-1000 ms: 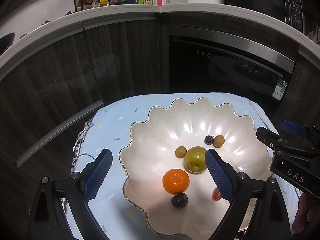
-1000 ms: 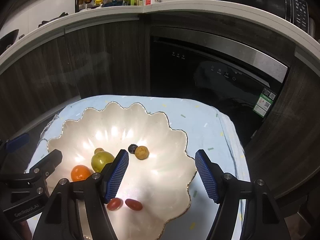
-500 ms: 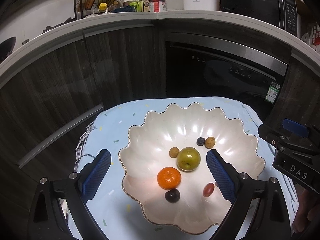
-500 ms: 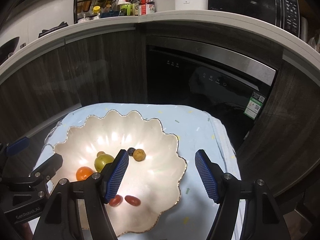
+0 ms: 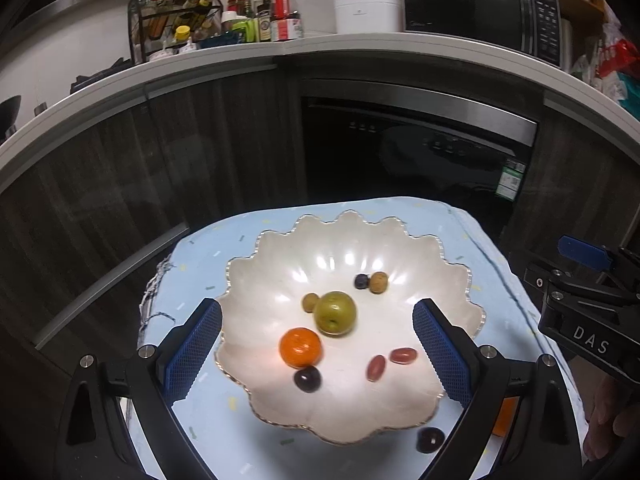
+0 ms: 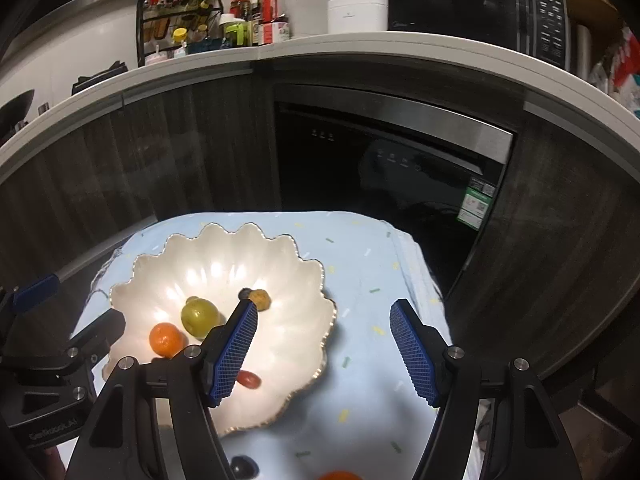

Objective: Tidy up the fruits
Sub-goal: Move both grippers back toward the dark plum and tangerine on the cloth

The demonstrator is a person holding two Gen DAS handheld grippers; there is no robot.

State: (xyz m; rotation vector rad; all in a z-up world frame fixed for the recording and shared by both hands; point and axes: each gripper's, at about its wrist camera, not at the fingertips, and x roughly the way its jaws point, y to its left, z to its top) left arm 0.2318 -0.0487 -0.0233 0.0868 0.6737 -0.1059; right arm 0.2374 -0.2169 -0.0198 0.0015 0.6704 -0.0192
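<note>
Risk: both my left gripper [image 5: 316,356] and right gripper [image 6: 324,352] empty, jaws apart; dark round plum [image 5: 430,439] outside scalloped white bowl [image 5: 280,412] near bench's front edge may roll off.

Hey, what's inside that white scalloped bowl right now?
The bowl holds an orange, a green apple, two red oblong fruits, a dark grape and three small round fruits behind. The gripper's fingers hide a little of its edges.
</note>
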